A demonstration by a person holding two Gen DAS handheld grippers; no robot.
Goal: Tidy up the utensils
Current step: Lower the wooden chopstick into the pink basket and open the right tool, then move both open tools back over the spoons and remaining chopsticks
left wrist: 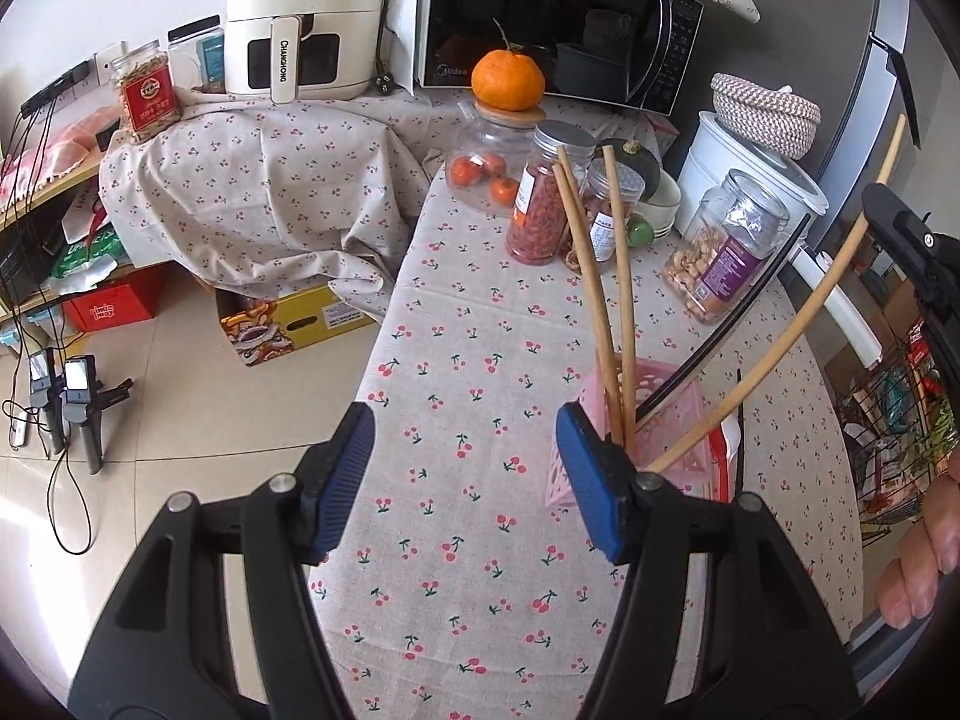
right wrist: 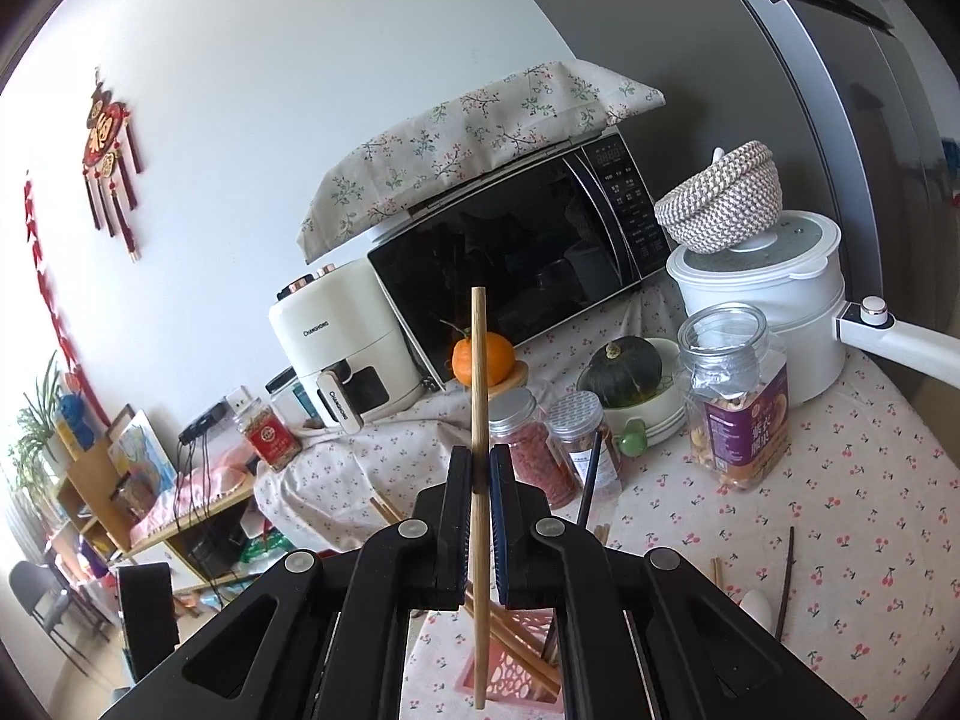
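Observation:
A pink perforated holder (left wrist: pixel 660 438) stands on the cherry-print tablecloth (left wrist: pixel 468 420), with two wooden chopsticks (left wrist: pixel 624 300) and a black chopstick (left wrist: pixel 732 330) leaning in it. My left gripper (left wrist: pixel 462 486) is open and empty just left of the holder. My right gripper (right wrist: pixel 480 474) is shut on a wooden chopstick (right wrist: pixel 479 396), held upright above the holder (right wrist: pixel 510 666), its lower end at the holder's mouth. In the left wrist view this chopstick (left wrist: pixel 798 312) slants up to the right gripper (left wrist: pixel 900 228). A dark chopstick (right wrist: pixel 786 582) lies on the cloth to the right.
Jars of goji berries (left wrist: pixel 540 198) and nuts (left wrist: pixel 726 252), a glass jar with an orange (left wrist: pixel 507 81) on top, a squash (right wrist: pixel 624 366), a white cooker (right wrist: pixel 762 300), a microwave (right wrist: pixel 510 258) and an air fryer (left wrist: pixel 300 18) crowd the back. A wire basket (left wrist: pixel 900 438) sits at the right.

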